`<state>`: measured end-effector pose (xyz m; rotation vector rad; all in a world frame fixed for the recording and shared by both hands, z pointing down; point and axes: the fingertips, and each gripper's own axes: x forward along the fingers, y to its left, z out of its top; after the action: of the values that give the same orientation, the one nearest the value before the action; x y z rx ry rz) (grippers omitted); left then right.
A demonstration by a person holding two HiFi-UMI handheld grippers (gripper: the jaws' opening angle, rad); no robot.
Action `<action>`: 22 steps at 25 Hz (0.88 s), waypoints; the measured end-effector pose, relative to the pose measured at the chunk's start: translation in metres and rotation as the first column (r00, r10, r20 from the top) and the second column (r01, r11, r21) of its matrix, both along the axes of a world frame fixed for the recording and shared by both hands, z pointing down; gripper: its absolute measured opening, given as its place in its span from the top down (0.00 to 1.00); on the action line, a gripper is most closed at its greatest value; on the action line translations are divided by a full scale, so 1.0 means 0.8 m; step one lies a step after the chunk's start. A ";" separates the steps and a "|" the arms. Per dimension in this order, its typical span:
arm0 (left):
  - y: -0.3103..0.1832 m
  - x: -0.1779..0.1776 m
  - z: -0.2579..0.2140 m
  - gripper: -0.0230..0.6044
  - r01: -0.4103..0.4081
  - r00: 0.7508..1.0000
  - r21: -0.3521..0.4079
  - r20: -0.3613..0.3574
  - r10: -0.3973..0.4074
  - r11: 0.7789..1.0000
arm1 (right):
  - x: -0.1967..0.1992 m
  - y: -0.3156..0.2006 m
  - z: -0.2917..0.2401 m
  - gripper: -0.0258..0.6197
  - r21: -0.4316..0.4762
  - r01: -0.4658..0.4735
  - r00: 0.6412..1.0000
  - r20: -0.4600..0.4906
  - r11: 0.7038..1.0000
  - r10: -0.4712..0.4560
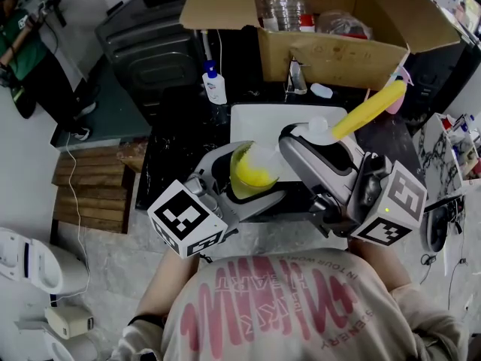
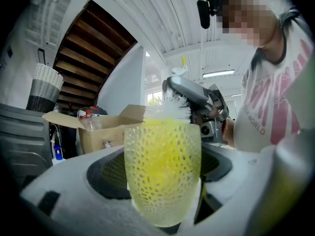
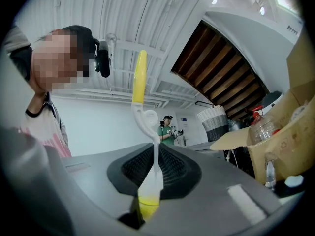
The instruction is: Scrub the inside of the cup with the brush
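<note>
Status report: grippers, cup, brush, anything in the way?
Left gripper shut on cup. Right gripper shut on brush, bristles in the cup's mouth. Nothing blocking.

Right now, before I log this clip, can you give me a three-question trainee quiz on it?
1. True or false: the left gripper holds the brush.
2. Where are the bristles? A: at the mouth of the cup; B: on the floor; C: in a sink.
3. Fill in: the fingers of the right gripper are shut on the ____.
Key: 1 false, it holds the cup; 2 A; 3 brush.
</note>
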<state>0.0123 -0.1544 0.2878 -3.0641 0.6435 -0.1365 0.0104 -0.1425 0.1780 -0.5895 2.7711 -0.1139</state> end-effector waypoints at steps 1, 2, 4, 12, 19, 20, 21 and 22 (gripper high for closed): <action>0.000 -0.001 0.000 0.35 0.002 1.000 -0.002 -0.003 -0.002 1.000 | 0.002 0.001 -0.003 0.89 0.007 -0.001 1.000 0.006 1.000 0.001; 0.000 -0.001 -0.001 0.35 0.004 1.000 -0.002 -0.007 -0.004 1.000 | 0.003 0.002 -0.006 0.89 0.013 -0.001 1.000 0.008 1.000 0.001; -0.001 -0.002 -0.002 0.35 0.008 1.000 0.000 -0.011 -0.008 1.000 | 0.003 0.003 -0.006 0.89 0.017 -0.001 1.000 0.003 1.000 0.001; -0.002 -0.002 0.002 0.35 0.019 1.000 -0.006 -0.011 -0.019 1.000 | -0.003 -0.003 0.018 0.89 -0.030 0.008 1.000 -0.015 1.000 -0.008; -0.012 0.001 0.014 0.35 0.051 0.999 -0.060 0.011 -0.050 0.997 | 0.001 -0.001 -0.007 0.89 0.020 -0.023 1.000 -0.002 1.000 0.023; -0.013 0.001 0.015 0.35 0.057 0.998 -0.065 0.011 -0.056 0.996 | -0.001 0.001 -0.007 0.89 0.023 -0.018 1.000 -0.006 1.000 0.018; -0.014 0.001 0.015 0.35 0.064 0.998 -0.068 0.011 -0.063 0.996 | -0.003 0.002 -0.005 0.89 0.024 -0.013 1.000 -0.013 1.000 0.013; -0.015 0.001 0.016 0.35 0.073 0.997 -0.070 0.014 -0.072 0.995 | -0.005 0.004 -0.002 0.89 0.025 -0.009 1.000 -0.023 1.000 0.010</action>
<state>0.0130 -0.1667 0.3004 -3.1055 0.7663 -0.1805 0.0062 -0.1396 0.1762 -0.6012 2.7874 -0.0712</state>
